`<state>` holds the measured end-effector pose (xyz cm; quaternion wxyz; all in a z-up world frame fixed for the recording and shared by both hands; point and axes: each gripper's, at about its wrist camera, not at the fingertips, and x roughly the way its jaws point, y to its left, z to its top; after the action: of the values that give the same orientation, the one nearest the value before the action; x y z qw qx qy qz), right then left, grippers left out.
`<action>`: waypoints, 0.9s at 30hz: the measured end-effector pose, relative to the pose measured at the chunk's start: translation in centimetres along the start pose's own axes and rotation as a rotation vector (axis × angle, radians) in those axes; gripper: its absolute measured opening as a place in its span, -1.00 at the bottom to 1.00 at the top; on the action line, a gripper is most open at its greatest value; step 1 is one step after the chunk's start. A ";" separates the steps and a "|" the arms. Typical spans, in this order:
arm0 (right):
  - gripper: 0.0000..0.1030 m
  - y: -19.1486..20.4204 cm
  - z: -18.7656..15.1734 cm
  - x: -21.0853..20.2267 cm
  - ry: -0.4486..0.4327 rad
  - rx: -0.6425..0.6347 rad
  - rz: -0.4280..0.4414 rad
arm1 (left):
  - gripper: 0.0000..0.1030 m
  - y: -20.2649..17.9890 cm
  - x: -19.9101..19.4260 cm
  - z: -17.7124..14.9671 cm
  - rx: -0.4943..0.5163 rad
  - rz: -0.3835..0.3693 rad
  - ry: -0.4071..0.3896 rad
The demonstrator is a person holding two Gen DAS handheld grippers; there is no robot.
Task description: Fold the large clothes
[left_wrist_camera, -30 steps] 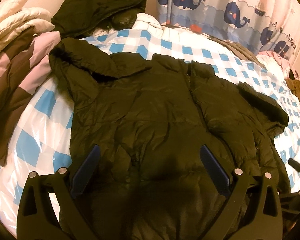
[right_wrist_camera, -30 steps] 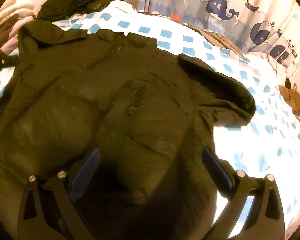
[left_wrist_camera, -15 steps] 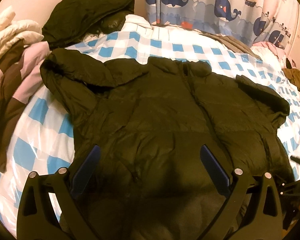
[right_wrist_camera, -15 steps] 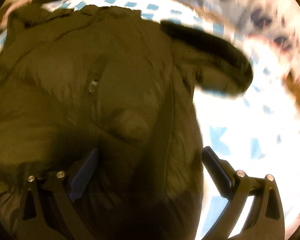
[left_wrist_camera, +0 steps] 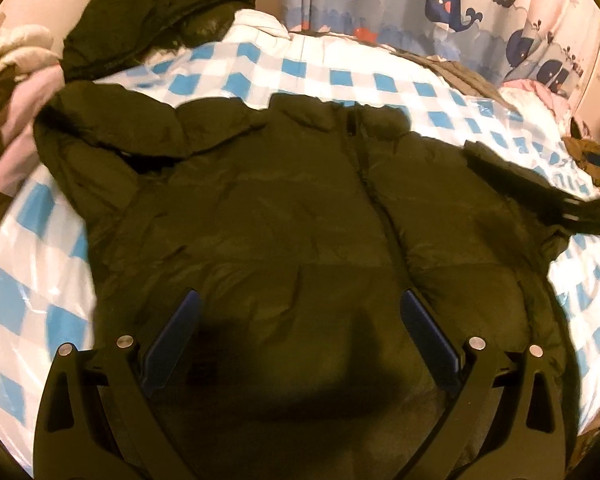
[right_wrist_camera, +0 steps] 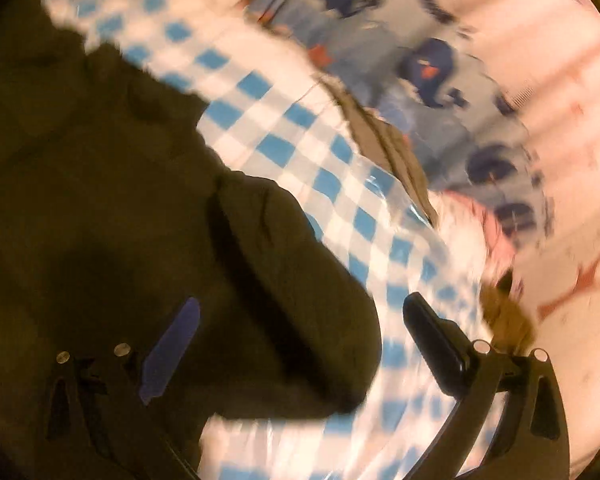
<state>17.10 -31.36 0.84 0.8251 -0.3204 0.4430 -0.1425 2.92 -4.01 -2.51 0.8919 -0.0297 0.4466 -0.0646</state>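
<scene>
Bed covered by a blue-and-white checked sheet (left_wrist_camera: 308,68), spanning both views. Dark olive quilted puffer jacket (left_wrist_camera: 300,208) spread flat, front up and zipped, on that sheet; one sleeve extended toward the left side, the other sleeve (right_wrist_camera: 300,300) lying at the right edge over the checks. Whale-print blue curtain (left_wrist_camera: 440,4) hung behind the bed. Second dark crumpled garment (left_wrist_camera: 152,16) heaped at the far left corner. Left gripper (left_wrist_camera: 300,336) positioned over the jacket's lower front, blue-padded fingers spread wide, nothing grasped. Right gripper (right_wrist_camera: 300,344) likewise released, straddling the sleeve end; right view motion-blurred.
</scene>
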 end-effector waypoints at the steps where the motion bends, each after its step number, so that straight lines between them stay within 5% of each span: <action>1: 0.89 0.9 1.3 1.9 0.021 -0.038 -0.021 | 0.87 -0.3 0.0 0.0 0.000 -0.011 -0.005; 7: 0.89 3.9 2.8 11.4 0.193 -0.157 -0.063 | 0.87 -1.5 0.1 -0.3 0.049 0.042 -0.040; 10: 0.85 2.9 2.4 13.3 0.241 -0.079 0.008 | 0.87 -1.3 0.1 -0.3 0.039 0.046 -0.039; 12: -0.13 0.7 2.1 13.5 0.239 0.037 0.043 | 0.87 -1.3 0.0 -0.3 0.037 0.049 -0.041; 13: -0.88 -1.1 1.8 13.4 0.235 0.131 0.085 | 0.87 -1.4 0.0 -0.3 0.042 0.059 -0.045; 19: -0.87 -13.4 -1.9 9.7 0.055 0.591 0.193 | 0.87 -2.3 -0.3 -0.5 0.088 0.124 -0.086; 27: -0.87 -30.2 -15.9 3.4 -0.153 1.169 0.180 | 0.87 -3.3 0.3 -1.0 0.120 0.136 -0.073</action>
<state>7.43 -62.27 12.03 0.9030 0.2166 0.2557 -0.2688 1.96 -7.28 -2.98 0.9100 0.0520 0.4102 -0.0296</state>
